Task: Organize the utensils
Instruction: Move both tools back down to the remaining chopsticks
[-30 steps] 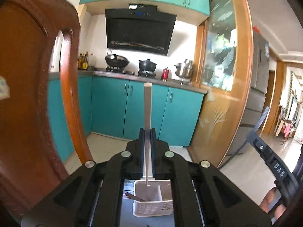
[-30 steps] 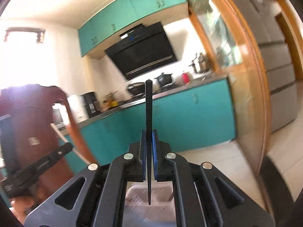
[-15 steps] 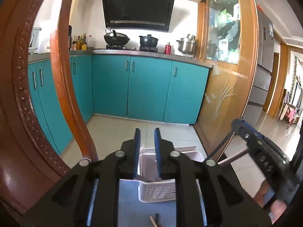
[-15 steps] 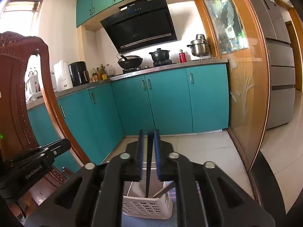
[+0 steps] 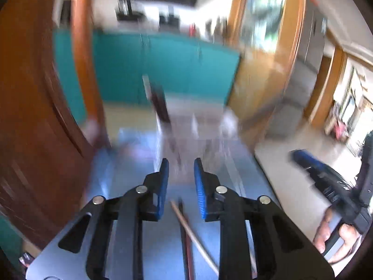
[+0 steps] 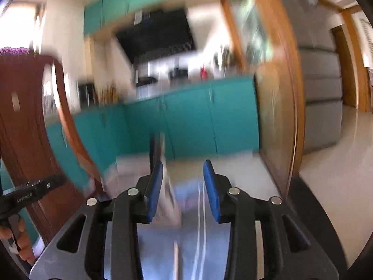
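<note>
— We see matt black plastic on the left claw (image 5: 179, 179), with ribbed blue pads (image 5: 200, 186) and shiny metal pins.
— We see the same on the right claw (image 6: 183, 186). The desk (image 5: 130, 163) looks smooth, pale blue, faintly glossy.
— The chair (image 5: 30, 121) beside it is polished reddish wood; the chopsticks (image 5: 186, 228) look like wood, one pale, one dark.
— The cabinets (image 6: 191, 121) are glossy teal.
</note>
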The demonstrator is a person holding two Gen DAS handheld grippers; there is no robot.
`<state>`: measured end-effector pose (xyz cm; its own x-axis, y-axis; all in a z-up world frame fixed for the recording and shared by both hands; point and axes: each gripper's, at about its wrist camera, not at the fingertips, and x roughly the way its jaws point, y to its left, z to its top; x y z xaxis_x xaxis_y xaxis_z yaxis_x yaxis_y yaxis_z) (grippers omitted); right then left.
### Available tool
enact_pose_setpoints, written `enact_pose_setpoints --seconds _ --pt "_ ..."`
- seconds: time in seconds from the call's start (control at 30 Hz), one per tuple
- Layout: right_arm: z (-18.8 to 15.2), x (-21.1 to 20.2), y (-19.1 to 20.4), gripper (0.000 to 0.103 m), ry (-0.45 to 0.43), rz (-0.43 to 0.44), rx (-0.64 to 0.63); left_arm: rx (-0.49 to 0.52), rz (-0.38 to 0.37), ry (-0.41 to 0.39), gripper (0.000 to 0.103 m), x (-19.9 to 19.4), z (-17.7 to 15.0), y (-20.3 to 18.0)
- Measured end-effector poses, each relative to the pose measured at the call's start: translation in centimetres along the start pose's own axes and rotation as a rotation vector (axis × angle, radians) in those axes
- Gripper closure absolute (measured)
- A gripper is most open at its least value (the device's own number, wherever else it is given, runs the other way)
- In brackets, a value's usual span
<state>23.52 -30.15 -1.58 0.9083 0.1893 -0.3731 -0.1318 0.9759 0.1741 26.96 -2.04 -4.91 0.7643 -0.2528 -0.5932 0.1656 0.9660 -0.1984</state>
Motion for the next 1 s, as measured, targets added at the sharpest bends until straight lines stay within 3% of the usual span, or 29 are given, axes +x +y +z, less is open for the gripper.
enact_pose_setpoints --seconds 0.07,0.13,0.2,0.23,0.4,0.53,0.97,1.0 --pt "-2.7 4.9 0.5 0.067 0.287 0.074 -0.043 -0.011 -0.025 0.148 0.08 3.8 -1.9 0.0" --pt "-5.5 8.4 0.7 0.067 0.479 0.064 -0.064 -0.033 -0.015 0.278 0.08 6.9 -3.5 0.2" --pt "-7.7 10.6 0.9 0.067 0.61 0.007 -0.094 -0.066 -0.02 0.356 0.08 8.7 -4.3 0.5" --pt "-8.1 11.0 1.0 0.067 0.634 0.003 -0.094 -0.086 -0.023 0.378 0.08 9.4 -4.6 0.6" --pt "-8.8 11.7 1.5 0.067 0.669 -0.011 -0.119 -0.143 -0.002 0.423 0.08 11.3 -5.3 0.9" --pt "-9.3 11.6 2.1 0.067 0.674 -0.003 -0.145 -0.087 0.053 0.408 0.08 11.6 -5.5 -0.3" --pt "-10.9 12.8 3.0 0.067 0.703 -0.02 -0.185 0.042 0.073 0.396 0.095 11.2 -5.9 -3.1" --pt "-10.9 12.8 3.1 0.074 0.7 -0.022 -0.187 0.045 0.073 0.394 0.095 11.1 -5.8 -3.1"
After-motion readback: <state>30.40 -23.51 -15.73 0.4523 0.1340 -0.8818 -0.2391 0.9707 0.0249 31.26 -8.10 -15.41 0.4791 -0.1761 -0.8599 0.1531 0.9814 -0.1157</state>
